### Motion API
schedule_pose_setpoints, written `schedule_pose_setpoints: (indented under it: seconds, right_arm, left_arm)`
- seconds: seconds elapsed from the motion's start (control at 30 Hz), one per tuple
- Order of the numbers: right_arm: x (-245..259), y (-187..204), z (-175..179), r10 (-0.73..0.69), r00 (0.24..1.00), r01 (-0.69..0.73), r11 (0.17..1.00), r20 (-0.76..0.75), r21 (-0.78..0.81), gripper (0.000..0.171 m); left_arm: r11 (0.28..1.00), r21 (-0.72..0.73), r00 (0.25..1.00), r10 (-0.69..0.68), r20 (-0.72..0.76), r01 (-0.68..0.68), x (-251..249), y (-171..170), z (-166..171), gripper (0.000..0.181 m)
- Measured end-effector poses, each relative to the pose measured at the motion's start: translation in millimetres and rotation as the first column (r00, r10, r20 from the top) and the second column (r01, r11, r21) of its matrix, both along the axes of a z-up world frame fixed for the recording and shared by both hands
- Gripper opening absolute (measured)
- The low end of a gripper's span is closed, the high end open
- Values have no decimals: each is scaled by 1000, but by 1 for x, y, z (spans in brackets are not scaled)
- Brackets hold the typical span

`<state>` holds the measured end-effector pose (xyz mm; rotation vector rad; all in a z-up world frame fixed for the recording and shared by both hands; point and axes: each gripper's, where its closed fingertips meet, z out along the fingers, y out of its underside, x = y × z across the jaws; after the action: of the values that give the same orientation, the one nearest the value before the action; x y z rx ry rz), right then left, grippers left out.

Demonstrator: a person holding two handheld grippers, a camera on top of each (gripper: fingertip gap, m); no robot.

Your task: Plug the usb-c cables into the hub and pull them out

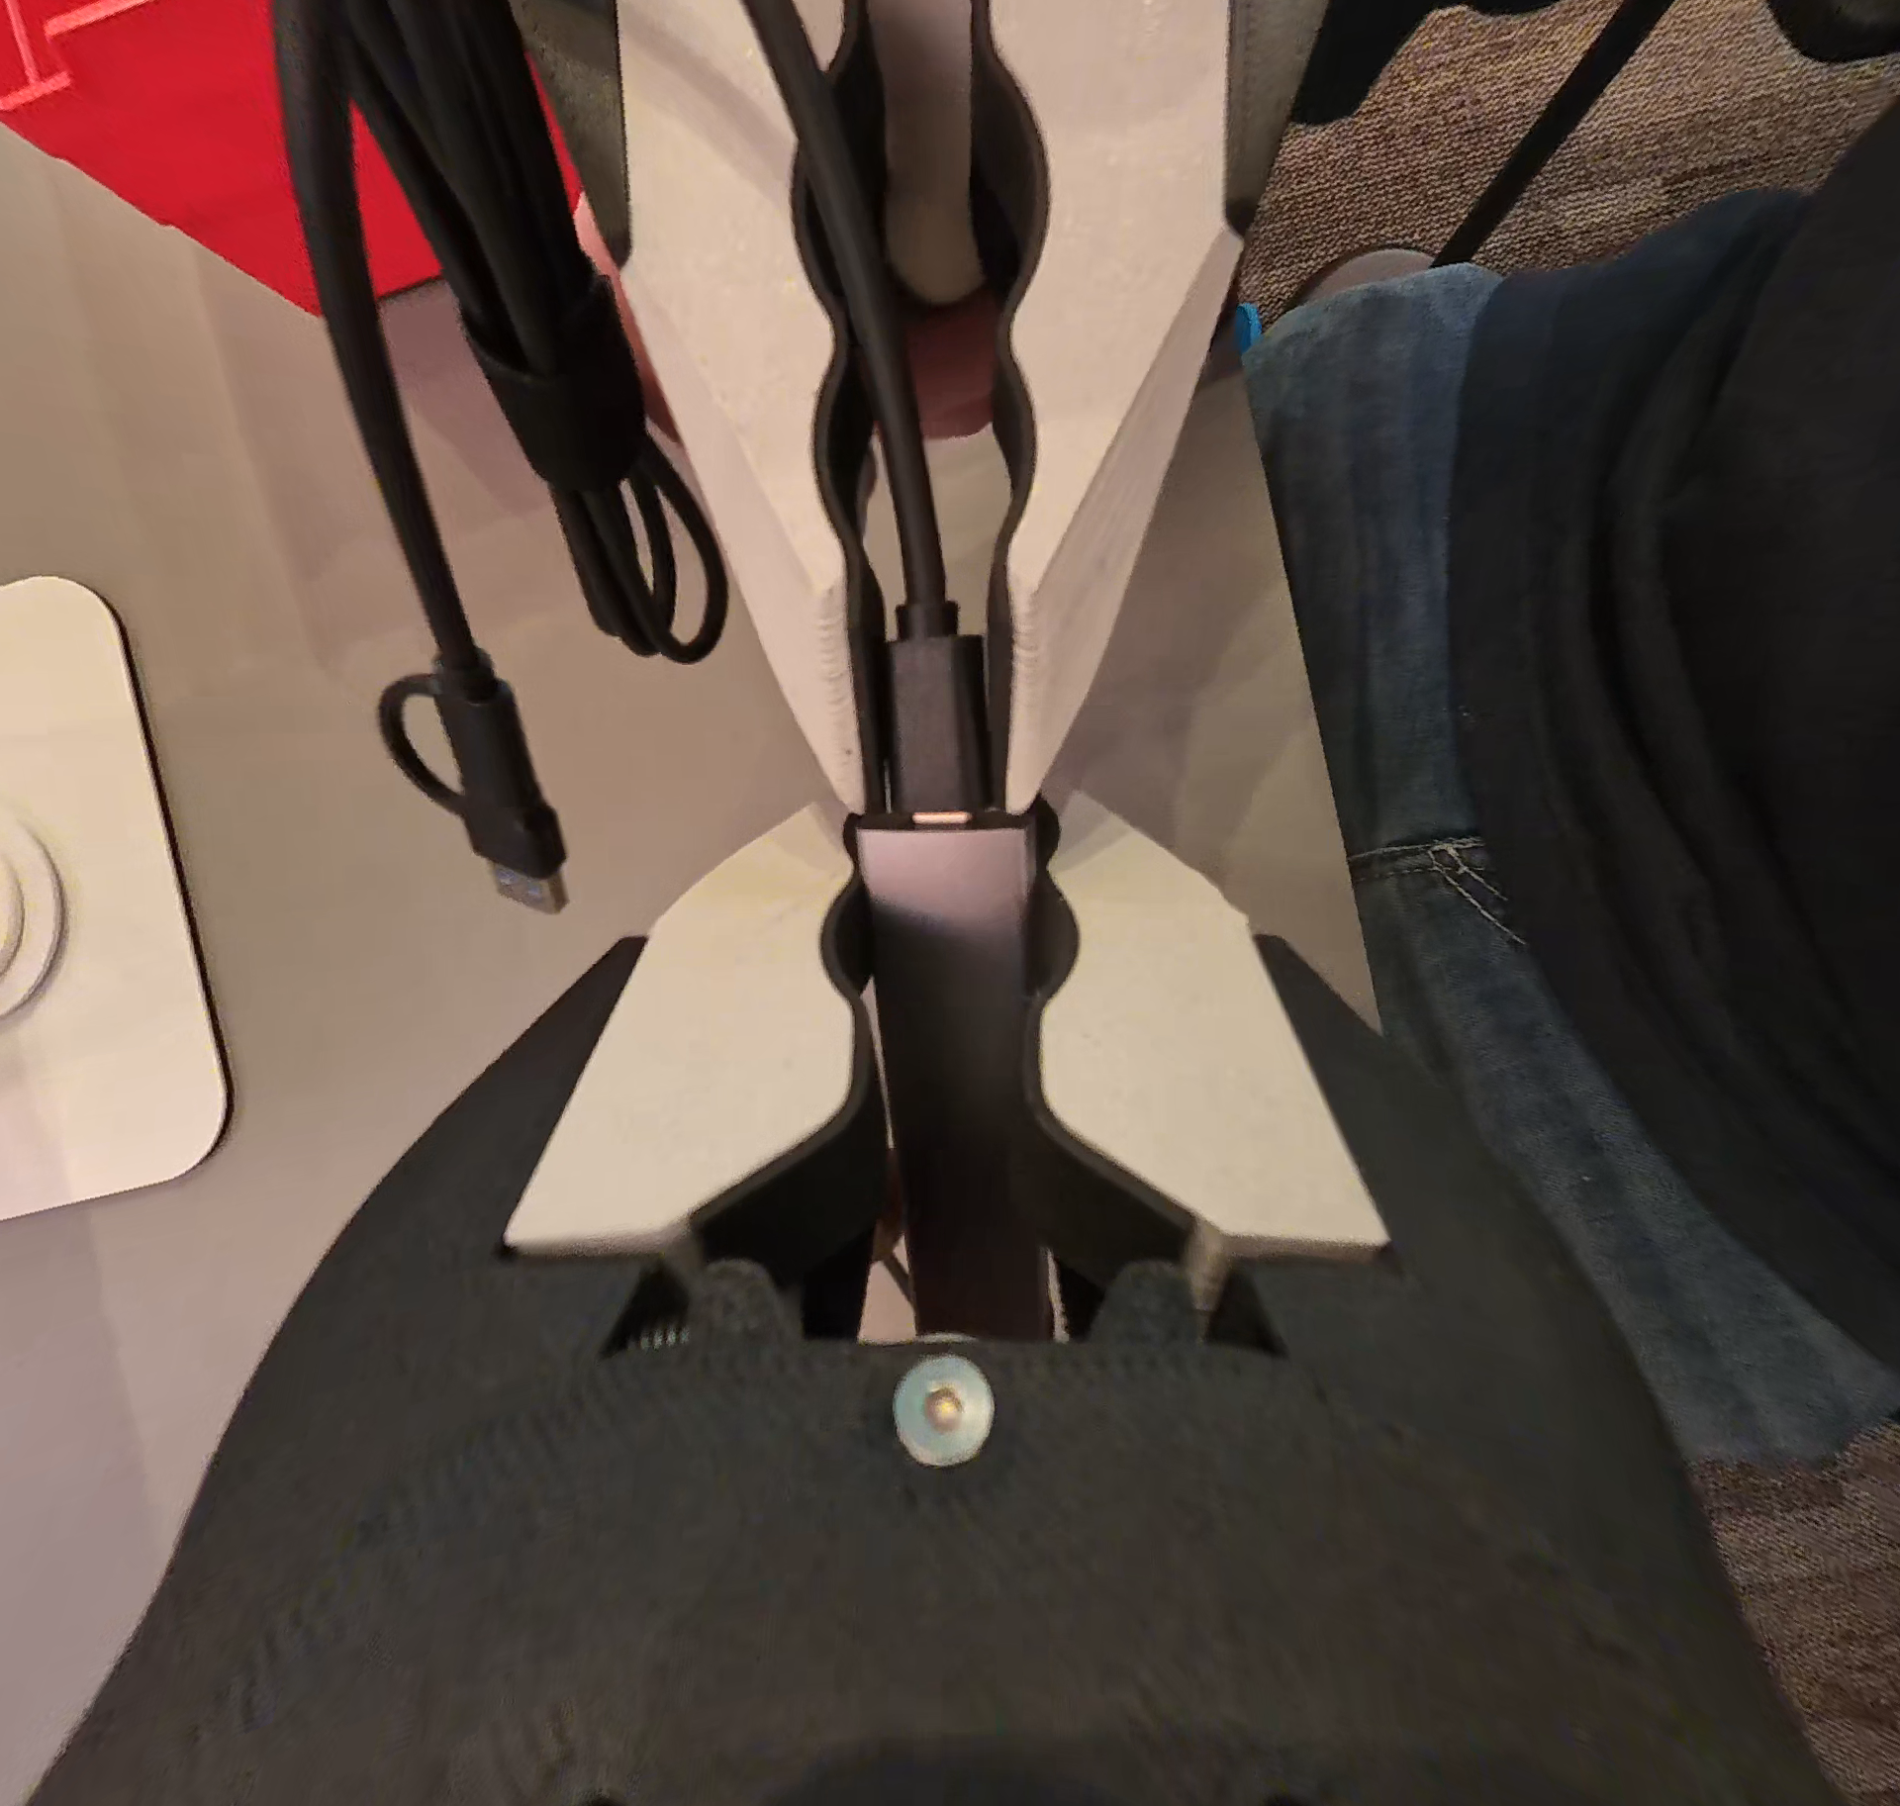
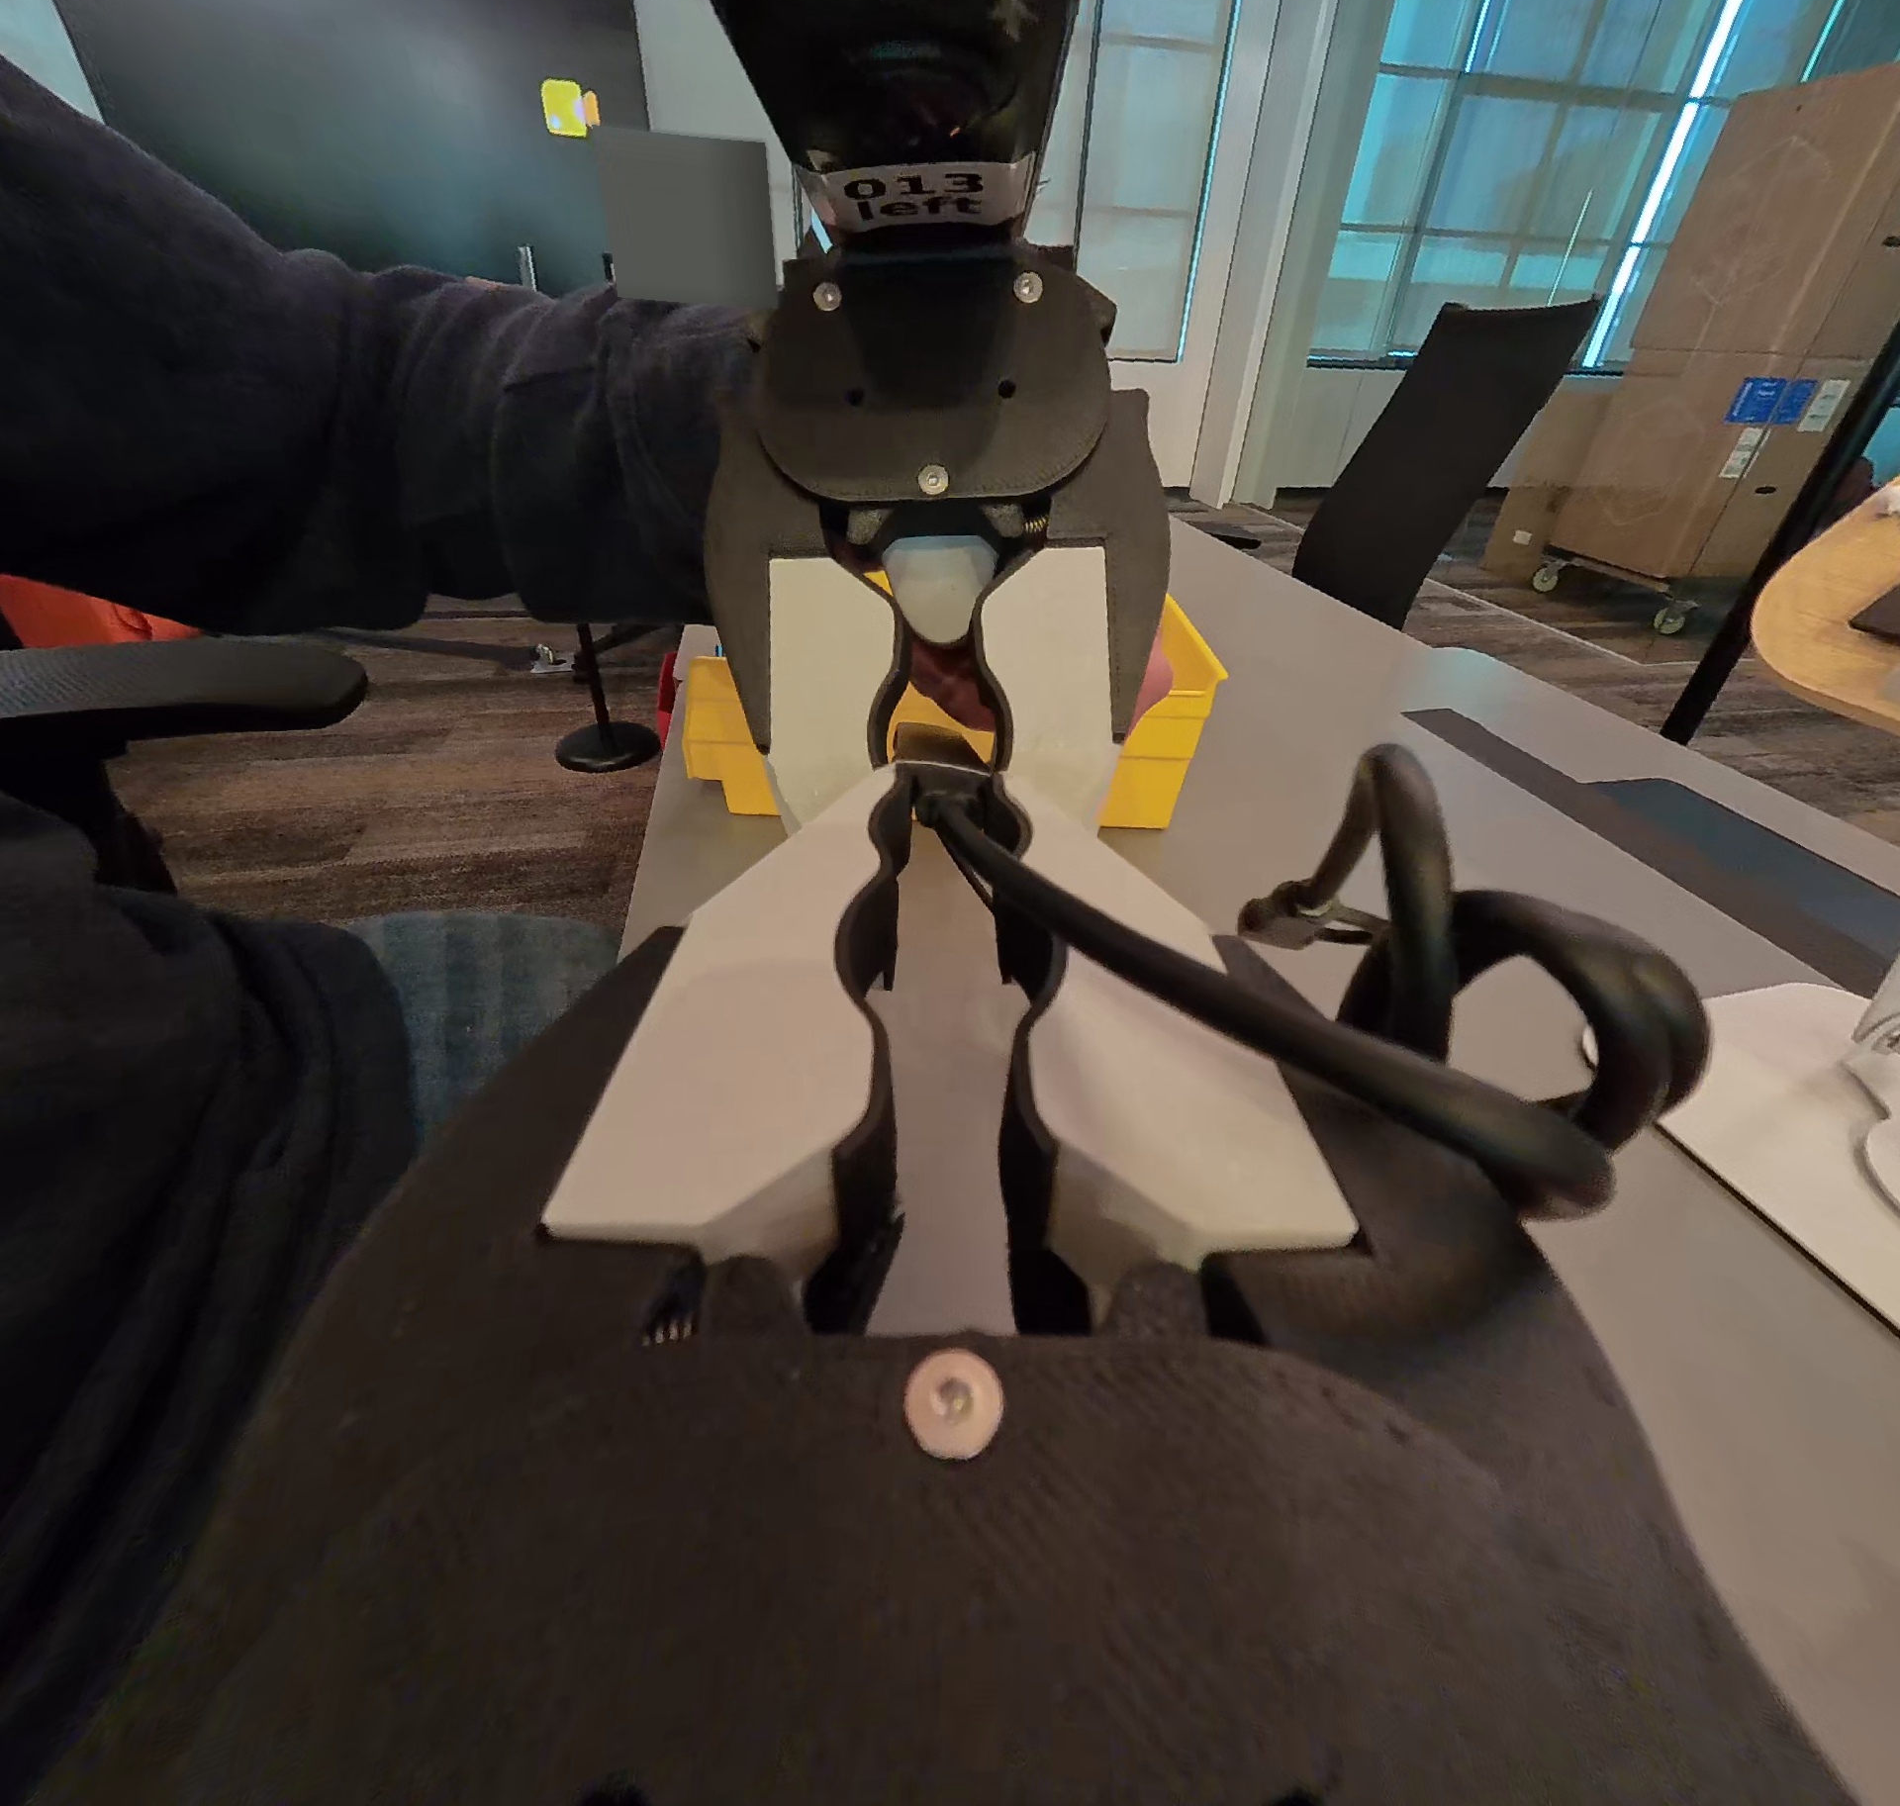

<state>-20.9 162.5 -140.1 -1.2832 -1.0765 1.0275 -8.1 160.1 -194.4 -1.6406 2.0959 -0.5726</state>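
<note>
Grey surface (image 2: 1337, 729) runs under both views, carpeted floor beyond its edge.

Person seated at the surface's edge: dark sleeve (image 2: 308, 400) reaching in from the side in the right wrist view, blue jeans (image 1: 1439, 831) along the side of the left wrist view.

Yellow bin (image 2: 1172, 729) sits on the surface behind the 2 tools. Red box (image 1: 154, 60) at the far corner in the left wrist view. White pad (image 1: 93, 883) with rounded corners lies on the surface to the side.

Left hand-held gripper (image 1: 946, 836): white fingers (image 1: 720, 1037) closed tight on the hub (image 1: 946, 986), a dark slim bar that runs back between them toward the camera. Hub held up off the surface, its end face pointing at the opposing tool.

Right hand-held gripper (image 2: 951, 790): fingers closed at the tips on the plug end of the usb-c cable (image 2: 1234, 1006); further back the wavy inner pads stand apart. It meets the left one tip to tip.

Plug (image 1: 930, 718) is black, in line with the hub and touching its end face, a pale port visible at the join. Whether it is fully seated, cannot tell.

Cable leaves the plug, passes over the right finger and hangs in a bundle of loops (image 1: 535, 317) held by a black strap (image 1: 555, 369), beside the tools and above the surface. Its free end, a black adapter connector (image 1: 494, 780) with a small tether loop, dangles lowest.
</note>
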Motion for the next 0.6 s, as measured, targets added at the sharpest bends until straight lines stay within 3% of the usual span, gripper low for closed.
schedule_pose_setpoints:
  seconds: [0.6]
  right_arm:
    - [4,-1,0,-15,1000,14,998,-18,-57,13]
  left_arm:
    - [998,41,998,57,15,-57,4,0,-1,25]
